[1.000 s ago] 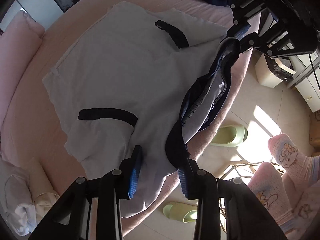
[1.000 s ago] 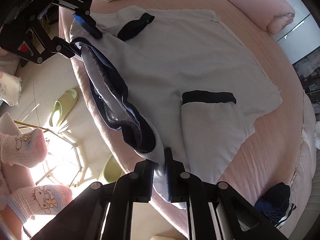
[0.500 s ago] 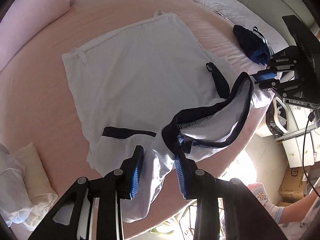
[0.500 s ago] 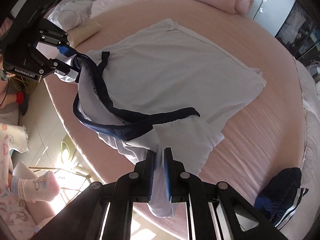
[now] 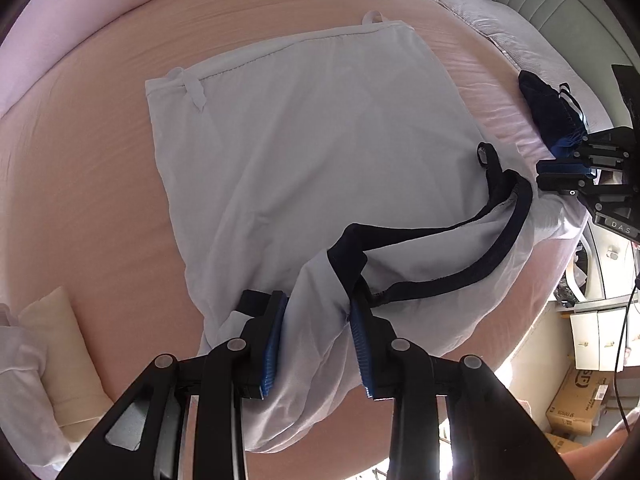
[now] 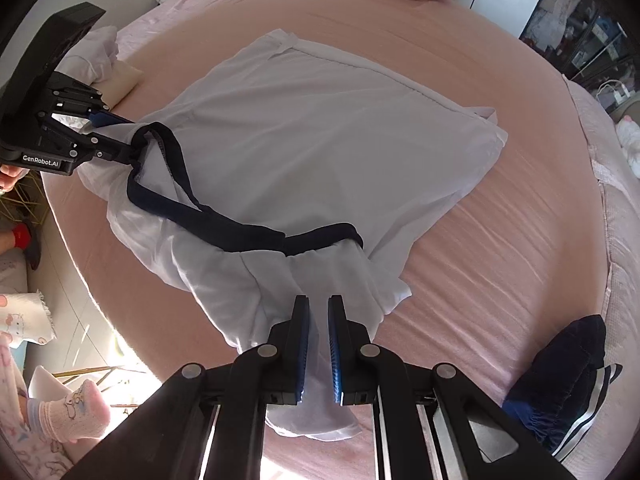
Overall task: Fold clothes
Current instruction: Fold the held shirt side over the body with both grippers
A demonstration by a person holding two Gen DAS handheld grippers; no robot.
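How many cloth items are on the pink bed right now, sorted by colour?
White: 2, the white T-shirt with navy trim held by both grippers, and a crumpled white cloth at the bed's edge.
Navy: 1, a bundled navy garment with white stripes.
Cream: 1, a folded cream cloth.
Total: 4.

Left wrist view: mounted just behind the left tongs (image 5: 316, 344), looking steeply down along them, close over the near edge of the pink bed (image 5: 100, 200). Right tongs (image 5: 560, 178) visible off to the right. Right wrist view: same setup behind the right tongs (image 6: 319, 348), equally steep and close; left tongs (image 6: 116, 132) seen upper left. Shared by both: the white shirt (image 5: 300, 152) (image 6: 320, 140) spread ahead of the tongs, the bed, the dark garment (image 5: 548, 112) (image 6: 560, 376) at the side.
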